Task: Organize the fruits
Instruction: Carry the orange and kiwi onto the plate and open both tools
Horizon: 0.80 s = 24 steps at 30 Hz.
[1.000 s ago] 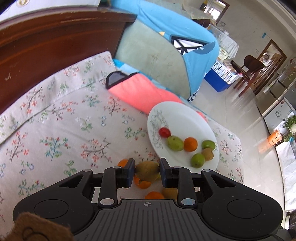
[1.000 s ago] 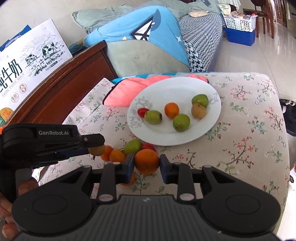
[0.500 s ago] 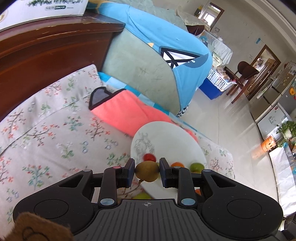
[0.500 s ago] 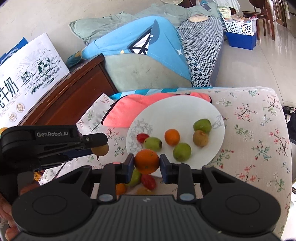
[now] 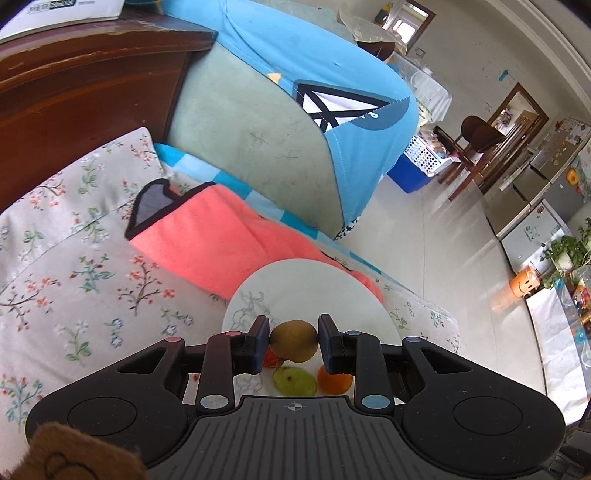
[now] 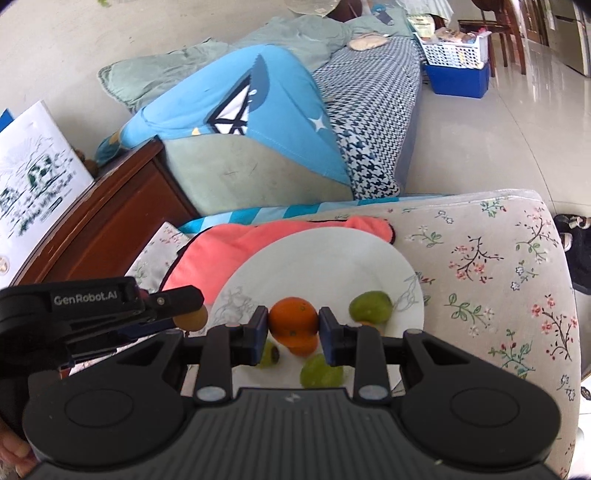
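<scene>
While several fruits already lie on the white plate [image 6: 402,269], your left gripper [image 5: 293,341] pinches a brownish-yellow fruit [image 5: 294,340] and your right gripper [image 6: 293,326] an orange [image 6: 292,318] above that plate, both unreleased.

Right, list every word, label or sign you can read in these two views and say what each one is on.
"GenRobot.AI": on the side of the left hand-held gripper, seen from the right wrist view.
White carton on the wooden cabinet: printed drawing and text, too blurred to read.
White box at the top edge of the left wrist view: dark print, too small to read.
Nothing else is legible.
</scene>
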Each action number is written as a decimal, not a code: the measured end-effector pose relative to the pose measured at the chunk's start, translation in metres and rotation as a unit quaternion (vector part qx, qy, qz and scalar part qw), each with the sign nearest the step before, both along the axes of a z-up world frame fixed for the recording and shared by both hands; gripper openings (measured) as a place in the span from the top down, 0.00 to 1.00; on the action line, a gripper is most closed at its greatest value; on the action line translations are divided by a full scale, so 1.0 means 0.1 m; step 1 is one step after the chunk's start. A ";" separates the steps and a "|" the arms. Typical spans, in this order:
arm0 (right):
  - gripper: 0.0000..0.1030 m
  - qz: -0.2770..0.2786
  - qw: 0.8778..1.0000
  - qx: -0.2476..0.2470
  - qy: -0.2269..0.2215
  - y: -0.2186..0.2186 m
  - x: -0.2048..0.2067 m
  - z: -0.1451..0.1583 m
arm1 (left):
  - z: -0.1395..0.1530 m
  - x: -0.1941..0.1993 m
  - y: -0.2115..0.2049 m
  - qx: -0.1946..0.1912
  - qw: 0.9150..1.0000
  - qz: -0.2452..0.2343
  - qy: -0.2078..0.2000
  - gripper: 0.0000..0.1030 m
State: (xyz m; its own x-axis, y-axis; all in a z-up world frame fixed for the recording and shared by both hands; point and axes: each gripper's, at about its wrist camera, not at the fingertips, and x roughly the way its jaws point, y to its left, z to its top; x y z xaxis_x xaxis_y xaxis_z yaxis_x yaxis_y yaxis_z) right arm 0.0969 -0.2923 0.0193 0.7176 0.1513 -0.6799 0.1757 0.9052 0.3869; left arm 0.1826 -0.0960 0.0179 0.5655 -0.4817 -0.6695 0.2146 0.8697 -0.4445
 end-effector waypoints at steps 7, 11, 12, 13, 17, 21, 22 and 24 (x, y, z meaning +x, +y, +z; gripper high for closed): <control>0.71 -0.016 1.000 0.008 0.010 -0.09 0.12 -0.10 | -0.09 0.10 -0.10 -0.001 1.000 -0.009 0.008 0.74; 0.71 -0.021 1.000 0.019 0.014 -0.13 0.17 -0.15 | -0.12 0.13 -0.13 -0.001 1.000 -0.009 0.013 0.74; 0.71 -0.024 0.999 0.021 0.015 -0.13 0.18 -0.16 | -0.13 0.13 -0.14 -0.001 1.000 -0.009 0.013 0.74; 0.70 -0.027 0.999 0.024 0.017 -0.14 0.18 -0.17 | -0.13 0.13 -0.15 0.001 1.000 -0.010 0.012 0.74; 0.68 -0.037 0.999 0.034 0.016 -0.18 0.18 -0.18 | -0.10 0.10 -0.17 0.001 1.000 -0.016 0.006 0.73; 0.68 -0.034 0.999 0.034 0.014 -0.16 0.17 -0.16 | -0.03 0.05 -0.19 0.009 1.000 -0.017 -0.009 0.55; 0.68 -0.031 0.999 0.034 0.014 -0.15 0.17 -0.15 | -0.01 0.03 -0.19 0.013 1.000 -0.015 -0.017 0.45; 0.68 -0.028 0.999 0.031 0.013 -0.14 0.17 -0.13 | 0.05 -0.01 -0.20 0.022 0.999 -0.012 -0.033 0.38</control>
